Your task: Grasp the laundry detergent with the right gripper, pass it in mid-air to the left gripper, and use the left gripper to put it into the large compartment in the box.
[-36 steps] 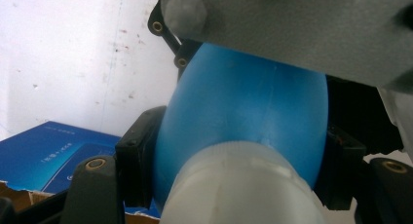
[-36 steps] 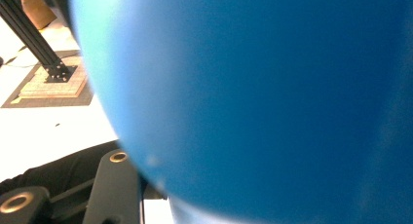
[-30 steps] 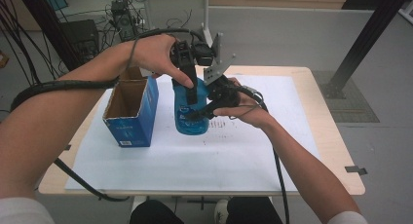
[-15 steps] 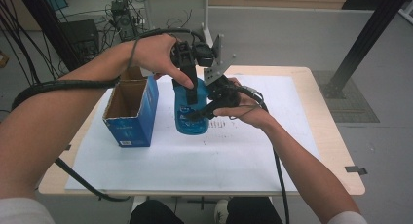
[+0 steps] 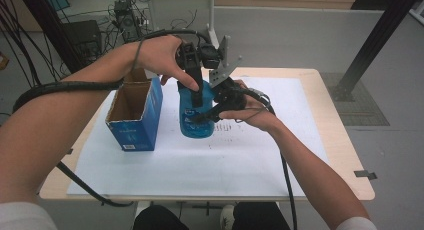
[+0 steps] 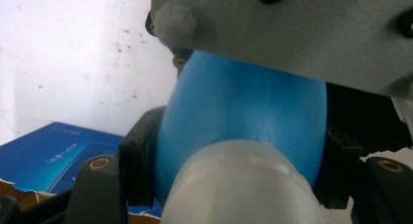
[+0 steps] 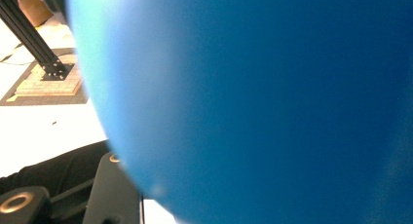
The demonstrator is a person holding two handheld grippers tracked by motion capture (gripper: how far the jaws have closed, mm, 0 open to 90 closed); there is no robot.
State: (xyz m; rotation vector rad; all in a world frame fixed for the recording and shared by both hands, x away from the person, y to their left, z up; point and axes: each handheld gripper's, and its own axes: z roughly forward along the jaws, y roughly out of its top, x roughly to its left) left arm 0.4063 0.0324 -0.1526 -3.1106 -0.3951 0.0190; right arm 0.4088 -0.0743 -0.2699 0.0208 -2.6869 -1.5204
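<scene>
White paper covers most of the pale wooden surface in the high view, with cables and a dark frame post on the floor behind. A blue bottle stands upright near the middle, its long axis vertical, just beside an open blue carton on its left. The left tongs come down from above onto the bottle's upper part, while the right tongs reach in from the side against its body; both hands are about equally near, so the coming move seems to turn on top versus flank. The bottle's cap is hidden under the left hand and the grey plate. From the left gripper view, the black jaws stand narrowed on either side of the bottle's blue shoulder, clamped against it just above a whitish neck or cap, with the grey plate cutting off the far side. From the right gripper view, the blurred blue body sits so close that only one black jaw shows, low at left; whether these tongs actually grip the bottle I cannot tell.
</scene>
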